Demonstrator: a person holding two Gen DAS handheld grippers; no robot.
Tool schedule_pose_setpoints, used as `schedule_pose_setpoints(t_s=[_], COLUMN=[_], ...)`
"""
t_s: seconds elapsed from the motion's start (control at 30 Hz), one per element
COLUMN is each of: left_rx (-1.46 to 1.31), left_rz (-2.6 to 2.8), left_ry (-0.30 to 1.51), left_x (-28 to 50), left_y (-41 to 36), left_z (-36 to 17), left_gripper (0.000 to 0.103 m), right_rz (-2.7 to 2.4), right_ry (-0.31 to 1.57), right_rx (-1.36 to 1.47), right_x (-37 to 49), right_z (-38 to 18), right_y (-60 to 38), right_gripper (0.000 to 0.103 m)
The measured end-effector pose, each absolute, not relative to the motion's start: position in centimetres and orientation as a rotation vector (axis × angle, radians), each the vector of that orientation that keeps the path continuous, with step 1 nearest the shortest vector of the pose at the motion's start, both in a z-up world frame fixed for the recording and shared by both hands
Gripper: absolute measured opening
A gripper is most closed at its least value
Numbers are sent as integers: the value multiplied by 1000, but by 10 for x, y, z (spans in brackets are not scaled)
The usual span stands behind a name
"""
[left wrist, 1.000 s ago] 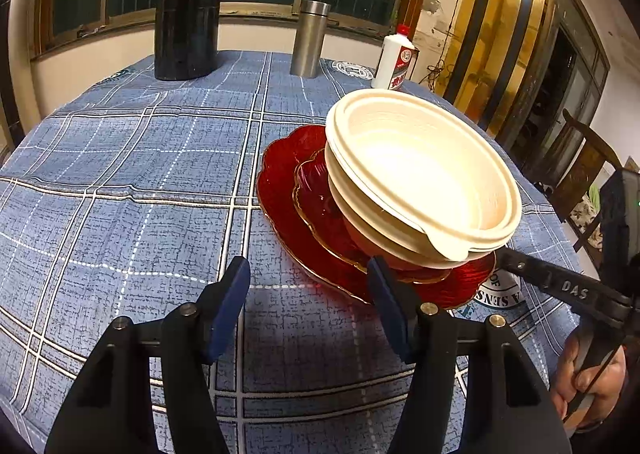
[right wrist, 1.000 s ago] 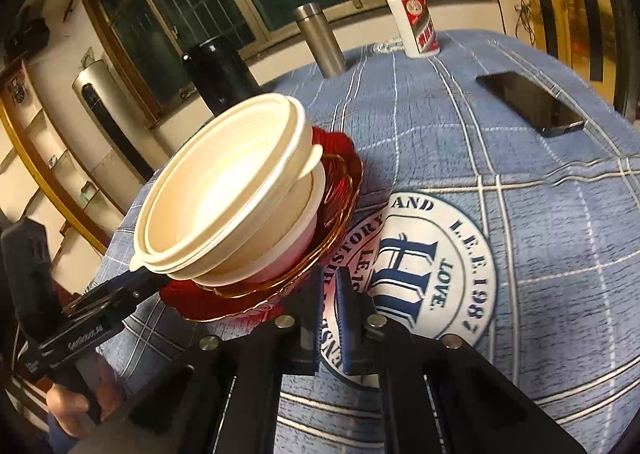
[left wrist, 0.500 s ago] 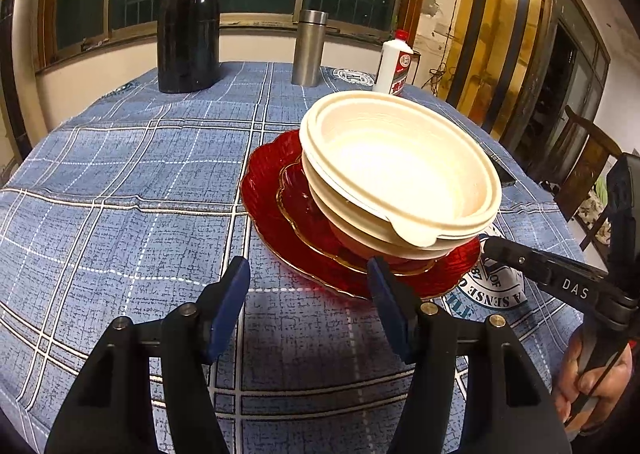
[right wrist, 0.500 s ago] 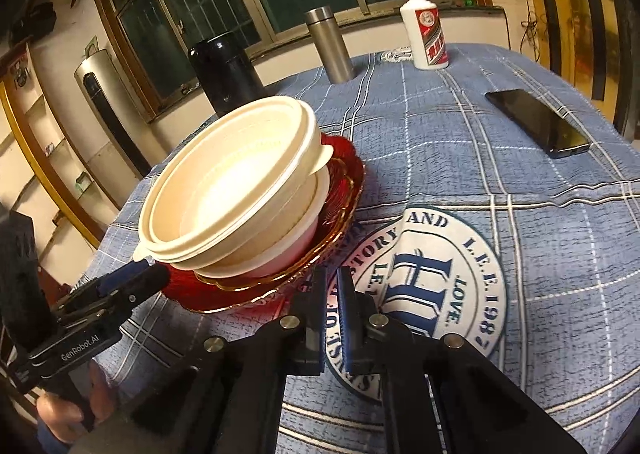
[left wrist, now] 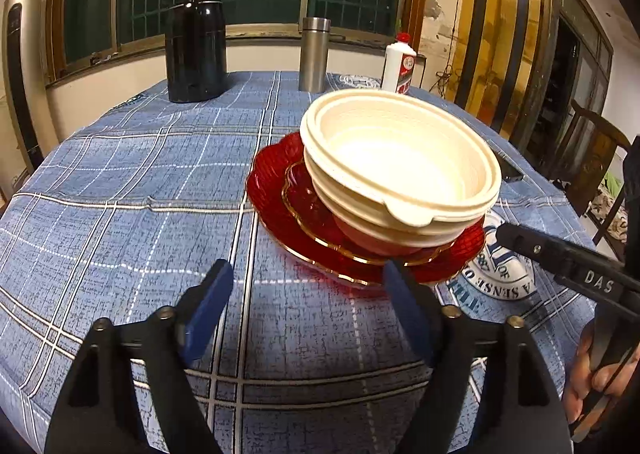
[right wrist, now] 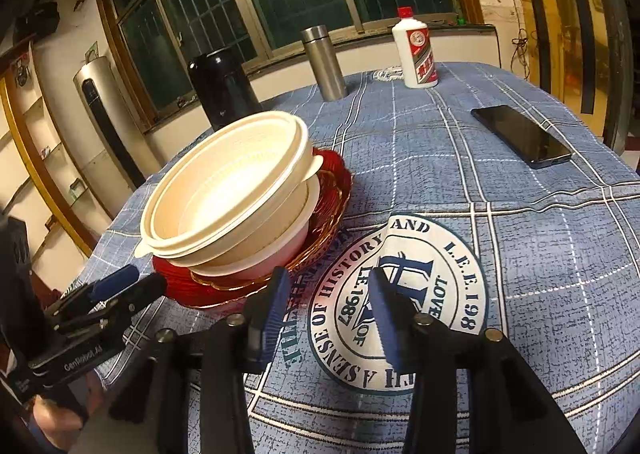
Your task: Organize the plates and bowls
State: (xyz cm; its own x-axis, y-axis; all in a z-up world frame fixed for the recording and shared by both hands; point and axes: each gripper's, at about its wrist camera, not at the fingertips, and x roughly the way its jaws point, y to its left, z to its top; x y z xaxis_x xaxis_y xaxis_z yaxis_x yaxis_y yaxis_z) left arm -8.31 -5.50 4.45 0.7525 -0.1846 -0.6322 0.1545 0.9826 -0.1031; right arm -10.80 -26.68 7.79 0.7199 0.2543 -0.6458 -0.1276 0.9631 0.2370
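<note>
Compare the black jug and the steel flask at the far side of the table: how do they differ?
The black jug is dark and glossy; the steel flask is matte silver. The jug is clearly wider, the flask slim. The jug stands left of the flask. Both stand upright on the blue checked cloth near the window.
</note>
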Motion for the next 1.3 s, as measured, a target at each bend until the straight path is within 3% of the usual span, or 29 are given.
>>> schedule_pose_setpoints(t_s=[0.13,0.47,0.77,1.3], left_rx=[-9,89,63,178], left_rz=[-175,-67,-53,16], left_ry=[701,653,680,637], left_x=[-85,-96,-98,-107], left_y=[-58,-55,-47,-59], left_z=[46,58,60,62], left_gripper=[83,86,86,86], right_rz=[206,197,193,174], right_ry=[735,729,726,718], right_rx=[164,170,149,141], right_x=[-109,-111,-111,-113], right_z=[79,79,80,81], right_y=[-264,-266,-263,-261], right_gripper=[53,54,68,73])
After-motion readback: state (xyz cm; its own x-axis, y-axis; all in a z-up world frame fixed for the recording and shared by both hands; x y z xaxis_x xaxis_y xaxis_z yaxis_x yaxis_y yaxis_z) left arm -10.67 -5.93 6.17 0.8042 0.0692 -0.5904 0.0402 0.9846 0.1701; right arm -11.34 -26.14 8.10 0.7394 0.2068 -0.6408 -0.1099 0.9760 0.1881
